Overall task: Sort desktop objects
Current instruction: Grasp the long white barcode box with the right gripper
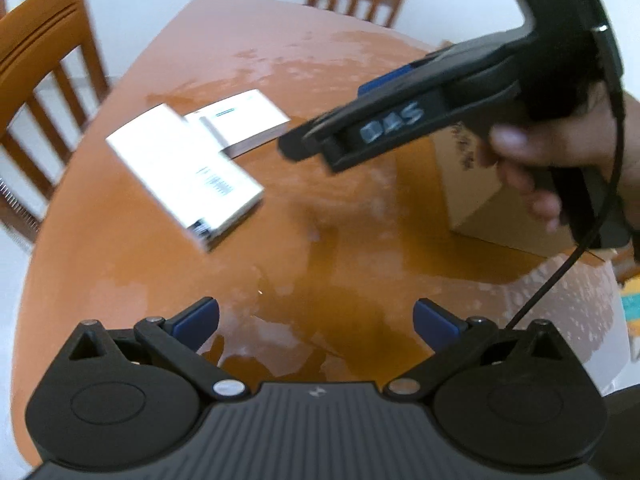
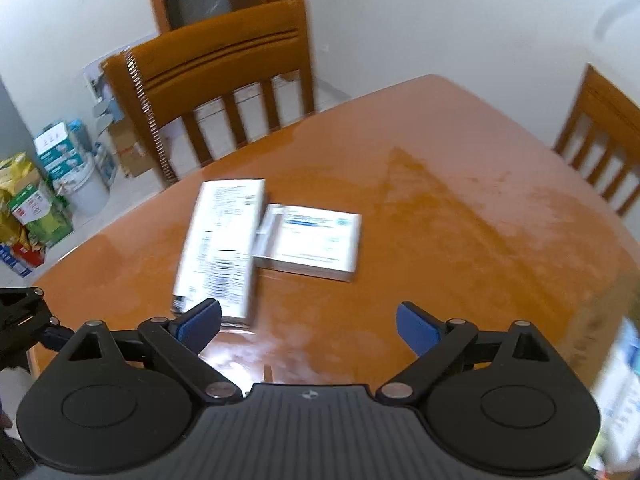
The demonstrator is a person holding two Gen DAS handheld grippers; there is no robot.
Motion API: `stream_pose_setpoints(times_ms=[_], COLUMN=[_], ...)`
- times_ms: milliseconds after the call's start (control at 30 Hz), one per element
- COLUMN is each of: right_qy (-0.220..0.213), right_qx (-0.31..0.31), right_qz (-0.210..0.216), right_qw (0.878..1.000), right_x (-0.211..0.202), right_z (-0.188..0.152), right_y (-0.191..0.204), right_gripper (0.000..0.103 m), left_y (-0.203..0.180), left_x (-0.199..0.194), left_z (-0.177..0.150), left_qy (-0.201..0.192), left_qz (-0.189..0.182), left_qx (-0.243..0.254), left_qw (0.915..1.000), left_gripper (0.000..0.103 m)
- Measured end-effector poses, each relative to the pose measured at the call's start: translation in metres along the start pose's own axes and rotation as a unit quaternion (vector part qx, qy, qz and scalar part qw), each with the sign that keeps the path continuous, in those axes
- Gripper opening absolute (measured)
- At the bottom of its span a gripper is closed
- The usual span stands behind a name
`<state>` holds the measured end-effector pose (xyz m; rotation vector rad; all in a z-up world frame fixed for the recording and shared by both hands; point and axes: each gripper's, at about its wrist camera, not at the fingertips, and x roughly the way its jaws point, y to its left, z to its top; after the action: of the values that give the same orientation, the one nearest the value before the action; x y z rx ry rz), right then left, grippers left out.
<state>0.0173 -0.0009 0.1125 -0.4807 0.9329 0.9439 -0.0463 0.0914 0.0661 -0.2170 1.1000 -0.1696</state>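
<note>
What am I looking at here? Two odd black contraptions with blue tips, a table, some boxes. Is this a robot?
No robot: a person holds a two-fingered black tool in each hand, with a camera on each looking along its fingers. The left tool shows its own view, with the right tool crossing it, gripped by a hand. The right tool's own view shows the same orange wooden table. On it lie a long white printed box and a flatter white box, touching. A brown cardboard box stands nearby. Both tools are open and hold nothing.
</note>
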Motion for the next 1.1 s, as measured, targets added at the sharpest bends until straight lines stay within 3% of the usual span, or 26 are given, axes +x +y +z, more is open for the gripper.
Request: stream_pose_setpoints(times_ms=[267,433,567,667,700,833,933,1000,1100], right_qy=[0.026,0.042,0.053,0.052,0.052,0.047,0.053,0.066,0.098], right_qx=[-0.061,-0.06,-0.042,-0.034,-0.033,0.009,0.064,0.115,0.211], right_qz=[-0.041,-0.053,-0.038,-0.017,-0.013,0.044,0.106,0.153,0.232], right_qw=[0.997,0.996,0.997,0.998,0.998,0.998,0.991,0.979,0.944], right_x=[0.06,0.079,0.082,0.081,0.083,0.079,0.071,0.068,0.071], right_z=[0.008,0.007,0.005,0.005,0.005,0.0,-0.006,-0.012,-0.028], right_y=[0.074,0.083,0.075,0.073,0.075,0.063,0.046,0.03,0.003], right_gripper=[0.1,0.099,0.088,0.07,0.07,0.07,0.07,0.07,0.07], left_y=[0.035,0.047,0.052,0.052,0.051,0.05,0.049,0.047,0.043], left_x=[-0.009,-0.014,-0.014,-0.012,-0.011,-0.011,-0.008,-0.007,-0.007], left_z=[-0.019,-0.022,-0.022,-0.02,-0.019,-0.018,-0.017,-0.016,-0.015], left_qy=[0.01,0.007,0.01,0.012,0.012,0.012,0.013,0.009,-0.001], left_qz=[0.019,0.021,0.016,0.012,0.011,0.006,0.004,0.001,-0.008], left_qx=[-0.04,-0.048,-0.049,-0.043,-0.041,-0.036,-0.032,-0.026,-0.013], left_qw=[0.999,0.9986,0.9986,0.9989,0.999,0.9993,0.9994,0.9996,0.9999], left_gripper=[0.103,0.103,0.103,0.103,0.103,0.103,0.103,0.103,0.103])
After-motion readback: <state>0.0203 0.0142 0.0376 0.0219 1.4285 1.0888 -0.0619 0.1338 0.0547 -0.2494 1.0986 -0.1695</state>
